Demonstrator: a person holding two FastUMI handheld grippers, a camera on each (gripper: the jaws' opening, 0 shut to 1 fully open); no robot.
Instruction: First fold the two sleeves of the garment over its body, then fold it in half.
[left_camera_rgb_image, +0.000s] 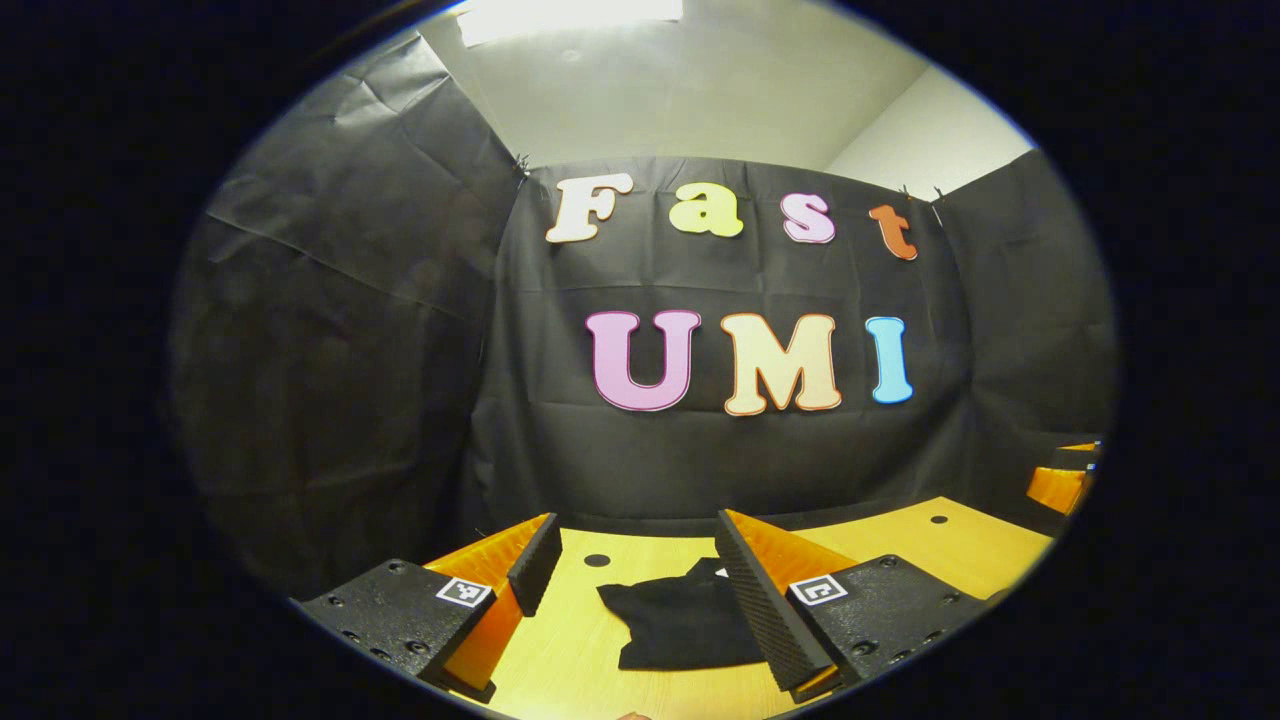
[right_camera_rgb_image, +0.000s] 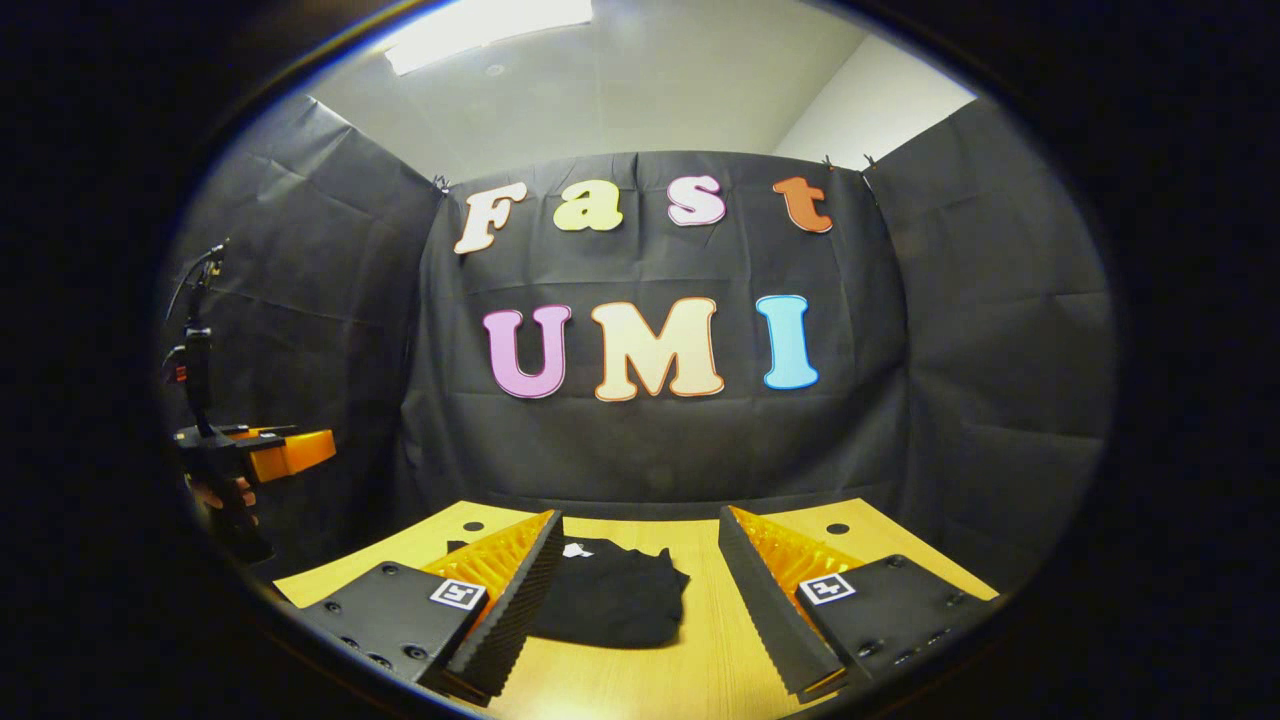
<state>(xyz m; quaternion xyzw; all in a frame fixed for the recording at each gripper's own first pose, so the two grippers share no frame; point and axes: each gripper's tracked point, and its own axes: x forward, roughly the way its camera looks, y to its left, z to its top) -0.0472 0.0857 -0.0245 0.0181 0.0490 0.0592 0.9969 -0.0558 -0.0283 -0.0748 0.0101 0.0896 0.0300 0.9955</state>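
A wooden table (right_camera_rgb_image: 700, 680) spans the booth floor. On it lies the black garment (right_camera_rgb_image: 610, 600), bunched into a compact heap near the table's middle. The right gripper (right_camera_rgb_image: 640, 600) hangs above the table, fingers spread wide, gripping nothing; the left gripper (left_camera_rgb_image: 635, 590) does likewise, the garment lying between its parted fingers.

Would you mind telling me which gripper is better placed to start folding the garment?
Probably the right gripper: the garment lies between its open fingers, mostly in view. The left gripper hangs off to the side, high above the table.
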